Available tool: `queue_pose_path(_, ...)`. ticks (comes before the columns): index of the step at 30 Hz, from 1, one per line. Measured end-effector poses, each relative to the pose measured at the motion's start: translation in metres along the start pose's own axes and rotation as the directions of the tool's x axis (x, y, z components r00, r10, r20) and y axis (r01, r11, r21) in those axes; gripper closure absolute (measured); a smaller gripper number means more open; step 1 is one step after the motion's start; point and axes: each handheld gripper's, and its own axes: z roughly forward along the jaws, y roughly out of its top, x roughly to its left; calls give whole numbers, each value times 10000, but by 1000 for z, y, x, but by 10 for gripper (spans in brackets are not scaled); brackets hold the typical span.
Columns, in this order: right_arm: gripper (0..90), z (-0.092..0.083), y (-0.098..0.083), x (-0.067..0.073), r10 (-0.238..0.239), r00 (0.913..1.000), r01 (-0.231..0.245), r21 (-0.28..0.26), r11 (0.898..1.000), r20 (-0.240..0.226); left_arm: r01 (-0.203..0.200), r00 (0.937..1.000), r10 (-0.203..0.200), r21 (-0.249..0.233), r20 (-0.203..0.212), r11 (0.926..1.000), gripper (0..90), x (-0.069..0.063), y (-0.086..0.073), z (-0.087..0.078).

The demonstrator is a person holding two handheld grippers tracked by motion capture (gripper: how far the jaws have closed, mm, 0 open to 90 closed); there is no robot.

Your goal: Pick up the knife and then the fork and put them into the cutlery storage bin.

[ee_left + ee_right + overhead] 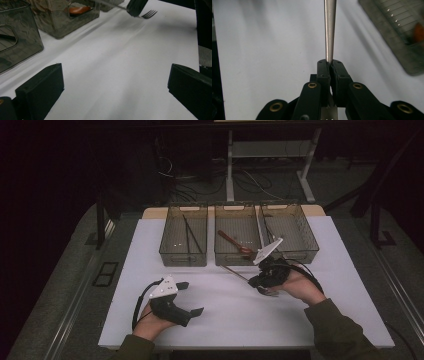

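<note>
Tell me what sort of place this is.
Probably a lab or workshop bench set up for sorting cutlery. A white table carries three clear bins in a row, cables trail over the dark floor behind, and the right gripper clamps a fork.

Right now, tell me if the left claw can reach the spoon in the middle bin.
Probably yes: left claw is open, bin is open-topped, though the right claw's fork hangs nearby.

**White table, three bins**

A white table (210, 310) carries three translucent grey bins in a row along its far edge: left bin (183, 242), middle bin (237, 242), right bin (292, 237), standing just beside one another.
</note>
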Motion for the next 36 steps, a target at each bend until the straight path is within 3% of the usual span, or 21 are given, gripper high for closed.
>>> queue_pose_path(4,845,-13,-2,-7,382,9990,-367,-581,9976,243,5,10000,-5,-12,7,10000,0,0,0,0)
queue_pose_path(5,845,-17,-3,-8,690,9973,-667,-802,9945,260,5,10000,-5,-25,5,10000,0,1,0,0)
queue_pose_path(12,845,-36,-10,-21,1300,9881,-1144,-1731,9782,818,-15,9999,16,77,-121,10000,0,4,-2,0)
queue_pose_path(18,845,-53,-18,-32,1998,9717,-1653,-2410,9563,1263,31,9999,-32,-45,-169,10000,0,7,-2,-3)
queue_pose_path(22,845,-64,-21,-41,2377,9556,-1824,-2837,9414,1742,37,9999,-38,-56,-136,10000,0,6,-2,-2)
queue_pose_path(25,845,-74,-24,-52,2754,9361,-1989,-3165,9275,2187,20,9999,-21,-55,-159,10000,0,6,-2,-2)
queue_pose_path(28,845,-81,-28,-64,3232,9161,-2267,-3583,9057,2371,41,9999,-41,-41,-168,10000,0,6,-2,-2)
queue_pose_path(31,845,-86,-30,-81,3624,8912,-2495,-3724,8939,2728,41,9999,-41,-11,-154,10000,0,5,-2,-1)
queue_pose_path(33,845,-89,-31,-92,3953,8722,-2707,-3887,8807,2881,40,9999,-40,-18,-147,10000,0,5,-2,-1)
queue_pose_path(36,844,-90,-33,-109,4303,8510,-2929,-4078,8648,3012,30,9999,-31,-24,-147,10000,0,5,-2,-1)
